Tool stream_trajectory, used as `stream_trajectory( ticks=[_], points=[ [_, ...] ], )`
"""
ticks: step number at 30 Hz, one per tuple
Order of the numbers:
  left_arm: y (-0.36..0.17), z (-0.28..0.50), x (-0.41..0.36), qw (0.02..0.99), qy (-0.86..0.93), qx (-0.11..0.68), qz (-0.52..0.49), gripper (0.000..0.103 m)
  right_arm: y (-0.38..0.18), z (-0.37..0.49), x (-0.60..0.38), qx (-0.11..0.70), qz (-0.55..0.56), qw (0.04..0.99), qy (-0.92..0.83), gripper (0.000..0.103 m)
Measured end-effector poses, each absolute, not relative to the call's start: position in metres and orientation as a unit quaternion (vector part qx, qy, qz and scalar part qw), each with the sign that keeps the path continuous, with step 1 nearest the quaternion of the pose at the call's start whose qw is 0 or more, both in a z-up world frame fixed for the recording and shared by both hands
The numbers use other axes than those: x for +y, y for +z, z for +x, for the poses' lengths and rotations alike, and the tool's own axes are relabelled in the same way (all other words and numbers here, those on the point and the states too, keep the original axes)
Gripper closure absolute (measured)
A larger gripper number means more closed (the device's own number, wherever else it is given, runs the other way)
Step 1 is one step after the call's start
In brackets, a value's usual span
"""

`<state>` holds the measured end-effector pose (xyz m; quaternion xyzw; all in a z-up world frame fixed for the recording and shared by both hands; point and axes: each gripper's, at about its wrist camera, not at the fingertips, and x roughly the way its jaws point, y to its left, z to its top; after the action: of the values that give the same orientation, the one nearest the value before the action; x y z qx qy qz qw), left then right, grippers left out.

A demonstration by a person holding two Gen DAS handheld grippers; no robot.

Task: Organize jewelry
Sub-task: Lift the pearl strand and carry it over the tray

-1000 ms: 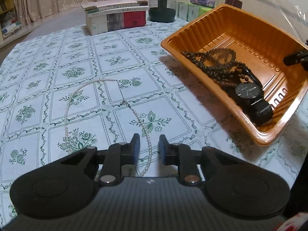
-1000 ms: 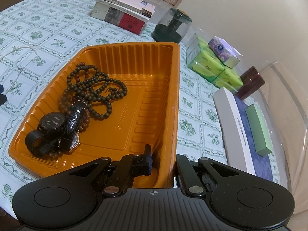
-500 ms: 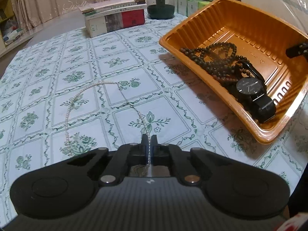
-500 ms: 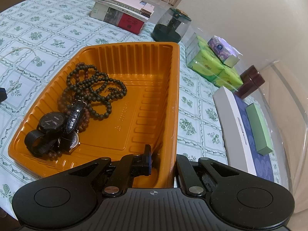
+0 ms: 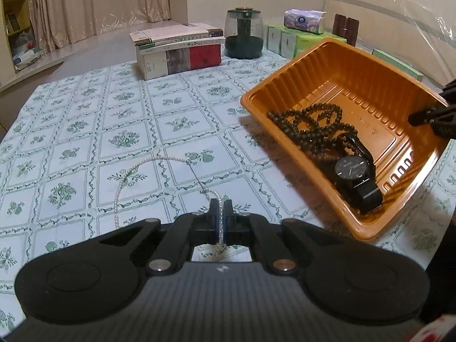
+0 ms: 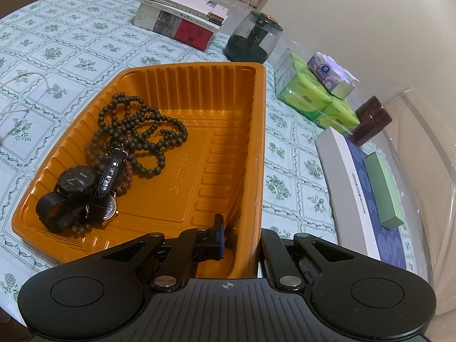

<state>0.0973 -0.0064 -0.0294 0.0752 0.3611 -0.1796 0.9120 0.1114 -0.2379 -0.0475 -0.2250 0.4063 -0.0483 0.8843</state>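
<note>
While my two grippers work this floral cloth (image 5: 85, 131), these lines tell what I see.

Around: books (image 5: 178, 50) stacked at 12 o'clock from my left gripper, a dark glass jar (image 5: 243, 35) just right of them, then green tissue packs (image 6: 316, 97) with a purple pack (image 6: 330, 74) on top, and a brown tin (image 6: 373, 119) beyond.
Right edge: a grey-and-blue flat box (image 6: 362, 196) with a green box (image 6: 384, 188) lying on it, at 2 o'clock from my right gripper.
In the way: the tray (image 5: 319, 65) at 2 o'clock from my left gripper, tilted, its near rim raised off the cloth; bare cloth lies between.
Left gripper (image 5: 219, 213): jaws have just closed, now pinching the necklace (image 5: 136, 168), a short tail hanging below the pads.
Necklace look: a thin strand of small white pearls, with a fine chain crossing it.
Necklace place: it runs from my pads out in a loop to 11 o'clock, the far arc resting on the cloth, well apart from the tray.
Right gripper (image 6: 242, 233): clamped on the tray's near wall, one finger inside, one outside.
Tray look: orange ribbed plastic.
Tray holds: dark beads (image 6: 136, 131) in a tangle, a black watch (image 6: 75, 182) nearer me, a glossy strap (image 6: 112, 171) across both, and a pale watch face (image 6: 109, 208) partly hidden under them.
</note>
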Motion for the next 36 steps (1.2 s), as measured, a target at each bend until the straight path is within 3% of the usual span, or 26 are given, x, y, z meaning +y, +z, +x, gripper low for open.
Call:
stream_trajectory(
  ticks=[19,36],
  points=[
    [-0.012,0.103,-0.009,0.912,-0.203,0.346,0.085,0.102,-0.048,0.112,-0.238,0.407,-0.225,0.884,-0.048,0.097],
    [0.107,0.140,0.001,0.937,-0.254,0.232,0.068,0.102,-0.048,0.112,-0.238,0.406,-0.225,0.884,-0.048,0.097]
  ],
)
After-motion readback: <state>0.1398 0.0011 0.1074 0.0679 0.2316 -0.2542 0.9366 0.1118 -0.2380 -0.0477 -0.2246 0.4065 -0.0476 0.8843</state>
